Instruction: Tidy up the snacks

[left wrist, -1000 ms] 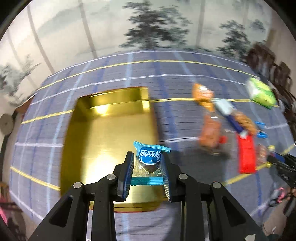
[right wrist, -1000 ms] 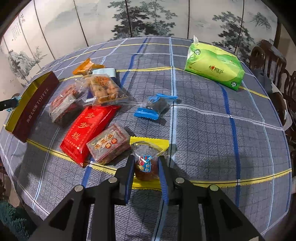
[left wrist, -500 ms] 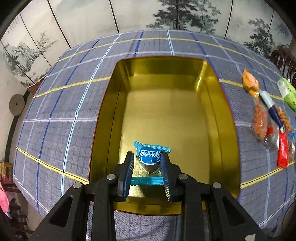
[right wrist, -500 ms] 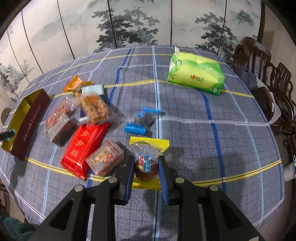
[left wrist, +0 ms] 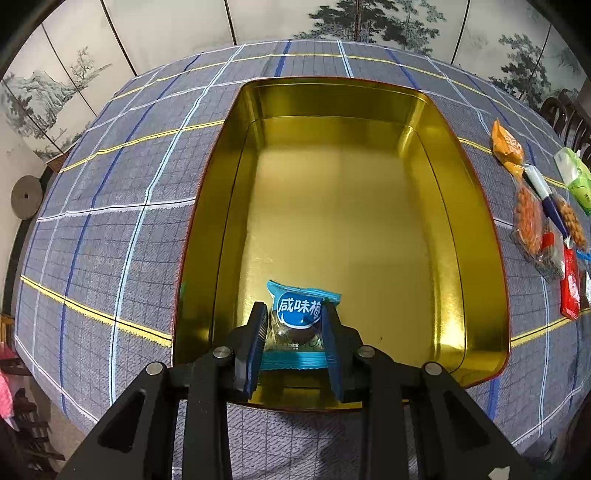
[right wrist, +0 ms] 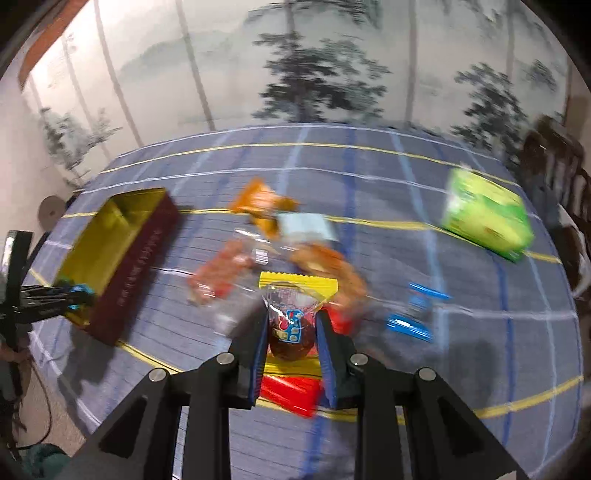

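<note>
Gold tin (left wrist: 476, 236) interior roomy; L jaws pinch blue snack (left wrist: 300, 321) inside near rim, R jaws pinch yellow snack (right wrist: 293, 317).

I see a plaid tablecloth (left wrist: 122, 206) in grey-blue, crossed with yellow, white and dark blue lines. Behind the tablecloth stands a folding screen (left wrist: 173, 33) painted with ink trees and hills. Past the tablecloth's right edge are dark wooden chairs (right wrist: 557, 162), blurred in the right wrist view. Off its left edge, low against the wall, sits a round grey disc (left wrist: 26, 192).
</note>
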`<state>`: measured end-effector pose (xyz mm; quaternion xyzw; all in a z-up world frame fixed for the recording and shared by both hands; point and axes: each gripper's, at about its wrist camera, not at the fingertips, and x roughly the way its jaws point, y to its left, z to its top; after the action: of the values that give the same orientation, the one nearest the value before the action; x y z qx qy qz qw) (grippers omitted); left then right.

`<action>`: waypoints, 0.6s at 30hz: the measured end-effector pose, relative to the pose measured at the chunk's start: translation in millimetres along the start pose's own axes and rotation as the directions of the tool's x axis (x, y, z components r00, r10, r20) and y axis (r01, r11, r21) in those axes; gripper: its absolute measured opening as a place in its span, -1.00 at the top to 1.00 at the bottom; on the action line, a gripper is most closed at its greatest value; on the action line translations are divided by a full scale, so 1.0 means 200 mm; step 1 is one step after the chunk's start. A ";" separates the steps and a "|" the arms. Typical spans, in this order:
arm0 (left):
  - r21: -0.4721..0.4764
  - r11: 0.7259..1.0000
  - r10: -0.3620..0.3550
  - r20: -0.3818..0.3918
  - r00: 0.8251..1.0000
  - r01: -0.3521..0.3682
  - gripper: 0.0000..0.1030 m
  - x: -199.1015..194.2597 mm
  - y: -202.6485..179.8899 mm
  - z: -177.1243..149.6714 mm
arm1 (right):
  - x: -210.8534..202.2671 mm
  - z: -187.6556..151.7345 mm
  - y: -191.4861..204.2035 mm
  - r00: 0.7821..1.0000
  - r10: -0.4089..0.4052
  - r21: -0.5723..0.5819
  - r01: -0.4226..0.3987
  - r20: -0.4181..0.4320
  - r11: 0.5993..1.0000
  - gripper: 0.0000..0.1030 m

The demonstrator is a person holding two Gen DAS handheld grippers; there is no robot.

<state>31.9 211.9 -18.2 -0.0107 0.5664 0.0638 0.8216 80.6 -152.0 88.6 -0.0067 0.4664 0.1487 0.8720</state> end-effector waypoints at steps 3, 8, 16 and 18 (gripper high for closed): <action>-0.003 1.000 0.001 0.005 1.000 -0.001 0.46 0.00 0.01 -0.01 | 0.05 0.05 0.15 0.999 0.049 -0.042 -0.049 -0.003 0.998 0.51; -0.013 1.000 -0.010 0.002 1.000 0.010 0.33 0.00 0.02 0.00 | 0.12 0.08 0.38 0.994 0.110 -0.099 -0.111 -0.020 0.989 0.51; -0.008 0.999 -0.035 0.041 0.999 0.035 0.08 -0.07 0.02 0.03 | 0.18 0.06 0.52 0.989 0.137 -0.134 -0.144 -0.059 0.980 0.51; -0.007 0.999 -0.041 0.057 0.998 0.041 0.05 -0.09 0.02 0.03 | 0.20 0.06 0.54 0.988 0.138 -0.141 -0.147 -0.068 0.979 0.51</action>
<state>31.1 215.1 2.1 -0.0238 0.5420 0.0494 0.8386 82.6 -36.5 77.3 -0.0412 0.4785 0.2441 0.8424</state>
